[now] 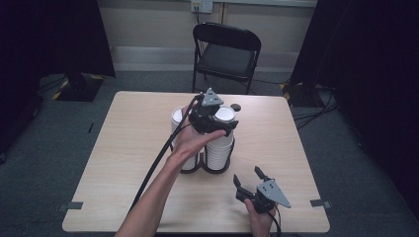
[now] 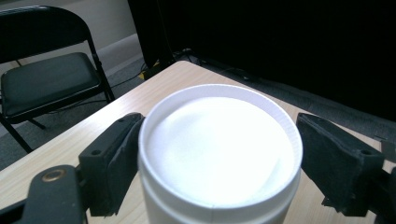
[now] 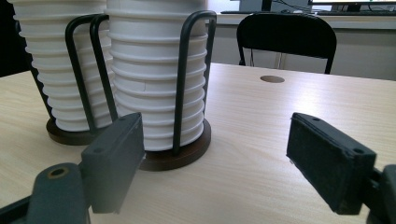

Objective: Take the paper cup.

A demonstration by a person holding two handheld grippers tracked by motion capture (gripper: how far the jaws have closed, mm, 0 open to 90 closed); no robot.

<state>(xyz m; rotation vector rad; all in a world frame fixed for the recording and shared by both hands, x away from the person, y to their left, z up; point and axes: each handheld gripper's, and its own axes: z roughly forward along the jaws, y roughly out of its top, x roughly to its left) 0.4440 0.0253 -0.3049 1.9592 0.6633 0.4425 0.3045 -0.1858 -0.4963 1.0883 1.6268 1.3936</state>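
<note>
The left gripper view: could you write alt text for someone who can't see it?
A white cup, topmost of a stack, sits between the left gripper's two black fingers; the left one is at the cup's rim, the right one stands just clear of it. Behind lie a light wooden table, a black folding chair and a dark curtain.

Black folding chair (image 1: 226, 54) behind table (image 1: 133, 148).

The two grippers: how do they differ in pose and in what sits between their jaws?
The left gripper is raised at the top of the right cup stack, its jaws either side of the top cup's rim. The right gripper sits low near the table edge, jaws apart with nothing between them. Both have black padded jaws.
</note>
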